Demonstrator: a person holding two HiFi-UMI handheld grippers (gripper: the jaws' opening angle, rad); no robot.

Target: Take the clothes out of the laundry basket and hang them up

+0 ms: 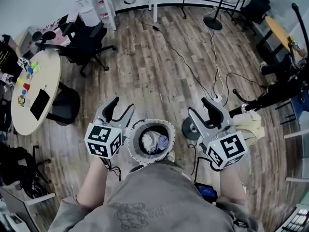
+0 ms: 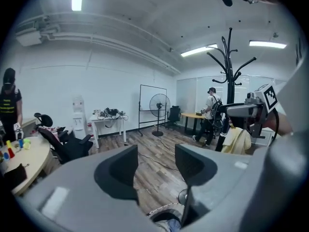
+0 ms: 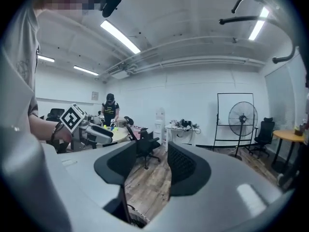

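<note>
The white-rimmed laundry basket (image 1: pixel 135 131) stands on the wood floor right in front of me, with white and blue clothes (image 1: pixel 154 141) inside. My left gripper (image 1: pixel 120 106) hovers over its left rim, open and empty. At the basket's right side my right gripper (image 1: pixel 198 105) is also open and empty. The left gripper view shows its jaws (image 2: pixel 155 163) apart above the basket rim (image 2: pixel 161 210), facing the black coat rack (image 2: pixel 229 81). A pale yellow garment (image 1: pixel 251 124) hangs on the rack (image 1: pixel 270 98). The right gripper view shows its jaws (image 3: pixel 152 161) apart.
A round table (image 1: pixel 53 71) with small items stands at the left, beside black office chairs (image 1: pixel 84 40). Cables (image 1: pixel 188 62) trail across the floor toward a standing fan (image 1: pixel 215 21). A person (image 3: pixel 110 112) stands at the far table, another person (image 2: pixel 211 115) near the rack.
</note>
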